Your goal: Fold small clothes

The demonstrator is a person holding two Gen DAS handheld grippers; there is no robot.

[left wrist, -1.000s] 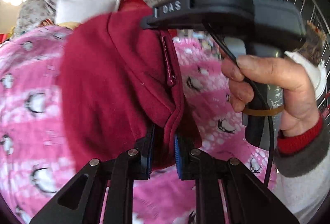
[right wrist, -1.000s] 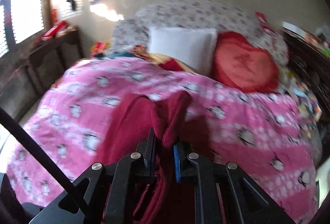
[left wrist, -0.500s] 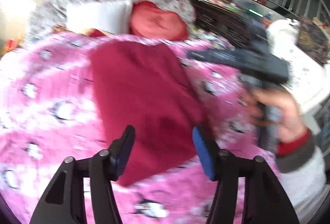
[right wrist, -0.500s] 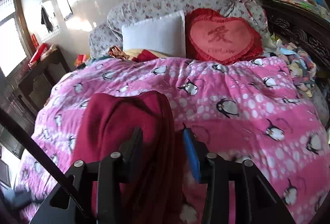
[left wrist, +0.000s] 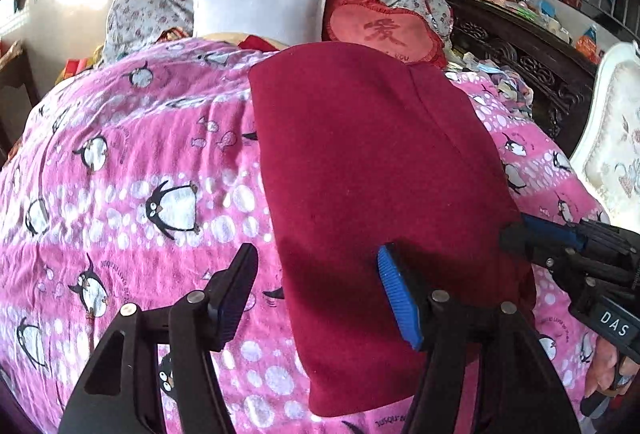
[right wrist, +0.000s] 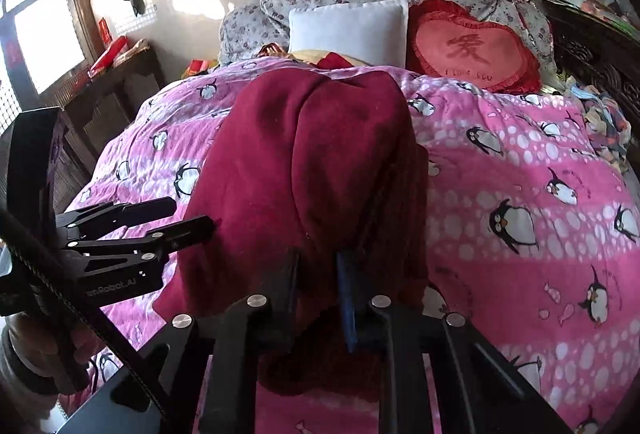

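Left gripper point(left wrist: 320, 294) is hovering spread; right gripper point(right wrist: 318, 292) is pinching the red garment point(right wrist: 312, 170), its 6 o'clock hem hiding behind the fingers.

Near edge of red garment point(right wrist: 320, 162) hidden behind right gripper's point(right wrist: 318, 282) fingers point(right wrist: 346, 298).

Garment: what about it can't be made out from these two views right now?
- Left wrist view: near right corner of the garment, behind a finger of the left gripper.
- Right wrist view: its near edge, bunched behind the right gripper.
- Both views: any sleeves or layers underneath, covered by the top layer.
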